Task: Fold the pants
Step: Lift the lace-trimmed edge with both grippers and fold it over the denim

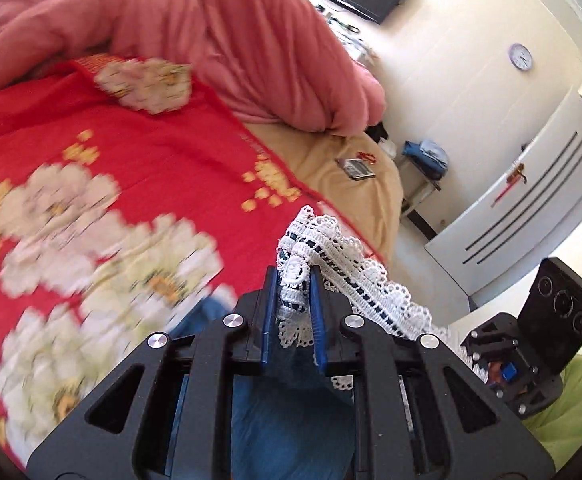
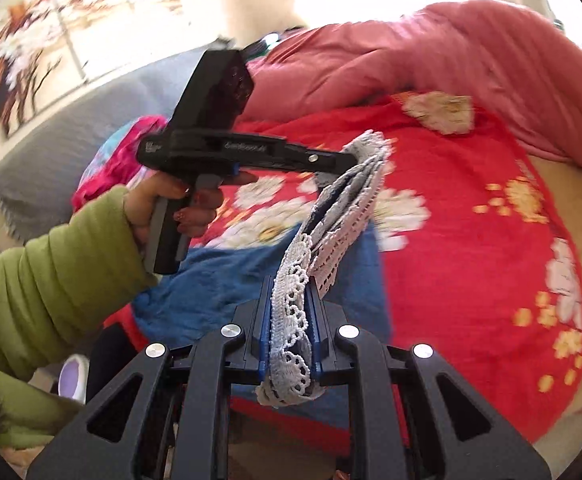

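While both tools pinch only the lace hem point(image 2: 291, 320), left tool point(image 1: 294, 312) and right tool point(image 2: 291, 332) clamped on it, you risk slip or tearing: the blue pants point(image 2: 227, 280) hang over the bed point(image 2: 471, 240), their weight on openwork trim.

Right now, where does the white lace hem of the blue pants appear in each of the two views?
Left wrist view: the lace hem is at bottom centre, clamped in the left gripper and trailing right toward the right gripper.
Right wrist view: the lace hem is at centre, running from the right gripper up to the left gripper.
Shared landmark: the red floral blanket.
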